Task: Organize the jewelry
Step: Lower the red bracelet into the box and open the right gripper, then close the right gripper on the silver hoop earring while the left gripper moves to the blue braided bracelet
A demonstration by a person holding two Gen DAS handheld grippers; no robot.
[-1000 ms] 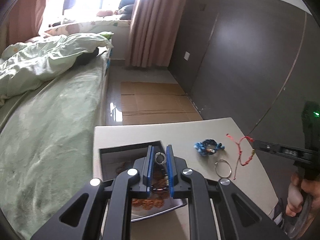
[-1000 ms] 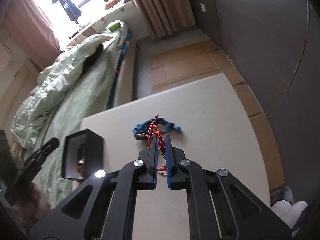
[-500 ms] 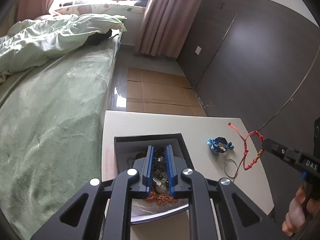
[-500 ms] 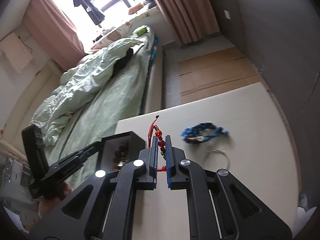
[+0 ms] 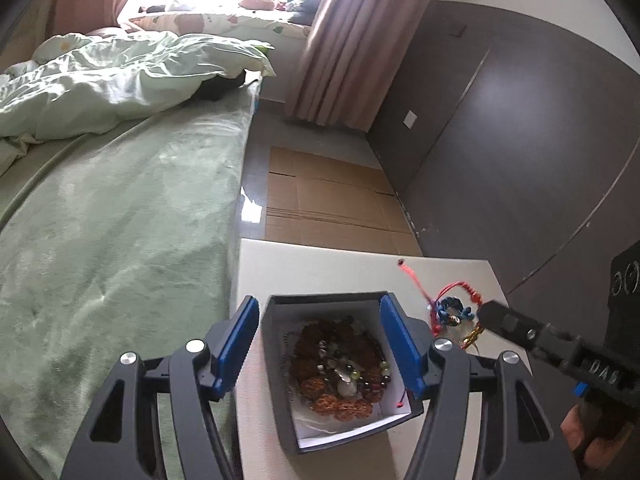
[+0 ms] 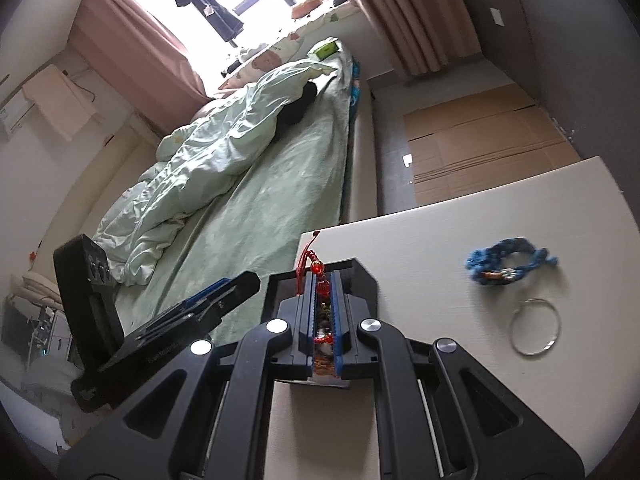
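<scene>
A: What's the room like?

B: A bedroom: a bed with a pale green cover (image 5: pixel 112 240) runs along one side, pink curtains (image 5: pixel 340 40) hang by a bright window, and flattened cardboard (image 5: pixel 328 200) lies on the floor. Up close is a white table (image 6: pixel 500 232).

A: And the jewelry?

B: A dark box (image 5: pixel 280 360) with a white lining sits at the table's bed-side edge, heaped with brown and mixed beads (image 5: pixel 340 364). A blue braided bracelet (image 6: pixel 508 264) and a thin metal ring (image 6: pixel 536 326) lie on the bare tabletop, well apart from the box, the ring just beside the bracelet.

A: The left gripper?

B: The left gripper (image 5: pixel 320 344) hangs over the box, its jaws opening, blue pads either side of the box's width, nothing pinched between them.

A: The right one?

B: The right gripper (image 6: pixel 325 316) is clenched on a red beaded cord bracelet (image 6: pixel 316 268), holding it above the box; the cord's loose end sticks up past the fingertips.
</scene>
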